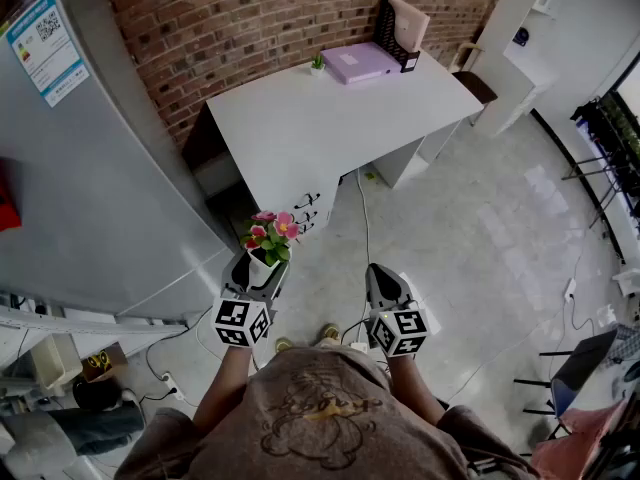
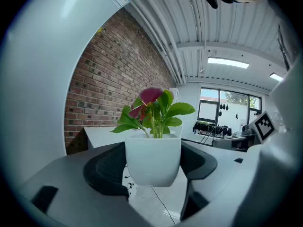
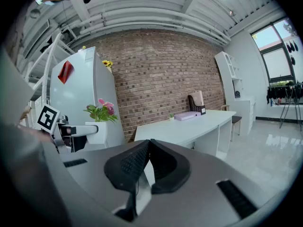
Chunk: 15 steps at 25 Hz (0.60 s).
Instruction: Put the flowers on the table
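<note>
Head view: tapered wht flower pot (image 1: 261, 267)

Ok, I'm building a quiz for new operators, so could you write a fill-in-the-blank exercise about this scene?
1. The small white pot of pink flowers is clamped in the jaws of the ___ gripper.
2. The right gripper has its jaws closed with ___ between them.
3. The white table stands against a red ___ wall.

Missing words: left; nothing; brick.
</note>
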Each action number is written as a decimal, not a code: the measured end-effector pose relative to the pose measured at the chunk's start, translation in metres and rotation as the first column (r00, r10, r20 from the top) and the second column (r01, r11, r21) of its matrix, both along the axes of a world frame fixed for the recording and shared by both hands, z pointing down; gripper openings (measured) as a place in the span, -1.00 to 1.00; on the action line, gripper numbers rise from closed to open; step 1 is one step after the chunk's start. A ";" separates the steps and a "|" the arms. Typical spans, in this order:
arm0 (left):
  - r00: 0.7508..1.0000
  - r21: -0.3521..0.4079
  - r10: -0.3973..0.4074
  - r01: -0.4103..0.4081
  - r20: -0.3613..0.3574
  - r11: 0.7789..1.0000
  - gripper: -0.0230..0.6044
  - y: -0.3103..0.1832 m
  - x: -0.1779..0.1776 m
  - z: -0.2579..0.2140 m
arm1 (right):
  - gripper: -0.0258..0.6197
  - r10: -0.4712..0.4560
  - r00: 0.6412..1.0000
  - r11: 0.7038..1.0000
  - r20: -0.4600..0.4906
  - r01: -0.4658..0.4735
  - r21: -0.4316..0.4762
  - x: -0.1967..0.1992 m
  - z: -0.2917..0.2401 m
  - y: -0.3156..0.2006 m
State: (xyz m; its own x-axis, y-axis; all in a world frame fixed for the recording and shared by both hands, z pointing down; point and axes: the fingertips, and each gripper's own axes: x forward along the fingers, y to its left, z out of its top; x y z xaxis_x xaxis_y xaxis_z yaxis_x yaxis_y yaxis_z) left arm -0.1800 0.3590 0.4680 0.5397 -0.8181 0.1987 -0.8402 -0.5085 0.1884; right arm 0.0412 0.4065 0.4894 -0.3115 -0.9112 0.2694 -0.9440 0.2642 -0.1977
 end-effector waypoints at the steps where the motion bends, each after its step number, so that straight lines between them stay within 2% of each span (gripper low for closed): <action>1: 1.000 0.000 -0.002 0.002 -0.001 1.000 0.20 -0.001 0.001 0.000 | -0.91 -0.002 1.000 1.000 0.001 0.002 0.002 0.001 0.000 -0.001; 15: 1.000 0.009 -0.017 0.017 0.004 1.000 0.20 -0.012 0.027 -0.003 | -0.91 -0.030 0.999 1.000 0.020 0.030 0.006 0.023 -0.001 -0.016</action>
State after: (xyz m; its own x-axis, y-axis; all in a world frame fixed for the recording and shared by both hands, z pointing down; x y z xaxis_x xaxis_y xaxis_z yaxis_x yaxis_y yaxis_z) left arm -0.1529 0.3471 0.4651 0.5247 -0.8289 0.1939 -0.8496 -0.4955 0.1806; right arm 0.0640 0.3904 0.4882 -0.3438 -0.9030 0.2576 -0.9315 0.2934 -0.2149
